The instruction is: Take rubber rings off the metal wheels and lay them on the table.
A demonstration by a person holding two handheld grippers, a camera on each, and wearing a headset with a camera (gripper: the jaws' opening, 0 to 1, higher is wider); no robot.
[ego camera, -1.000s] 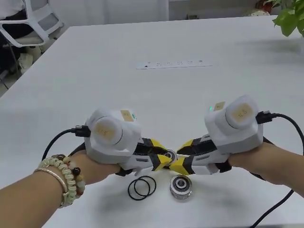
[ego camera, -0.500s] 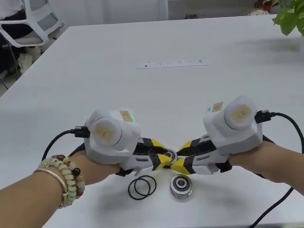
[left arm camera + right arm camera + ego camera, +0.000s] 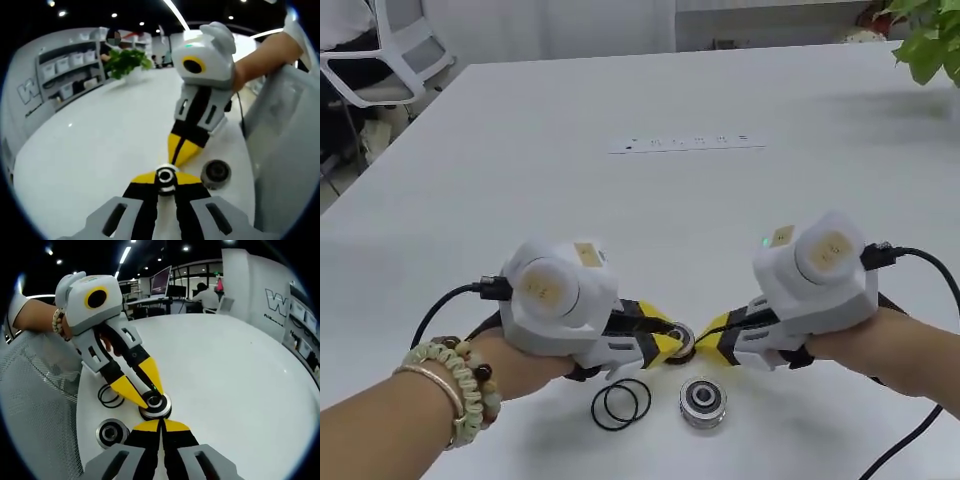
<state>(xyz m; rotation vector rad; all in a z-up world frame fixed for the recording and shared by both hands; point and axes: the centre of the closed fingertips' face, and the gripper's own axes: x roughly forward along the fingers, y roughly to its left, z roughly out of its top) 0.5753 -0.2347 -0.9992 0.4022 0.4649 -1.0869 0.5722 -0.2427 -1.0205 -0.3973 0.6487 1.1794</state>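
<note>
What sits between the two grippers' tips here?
A metal wheel, clamped by the left gripper; the right gripper, jaws shut, reaches its rim. Clearest in the right gripper view.

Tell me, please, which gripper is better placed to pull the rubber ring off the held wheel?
Probably the right gripper: its jaws are shut, tips at the rim of the wheel, while the left gripper is occupied clamping that wheel.

Rings (image 3: 620, 402) just left of wheel (image 3: 703, 398)
</note>
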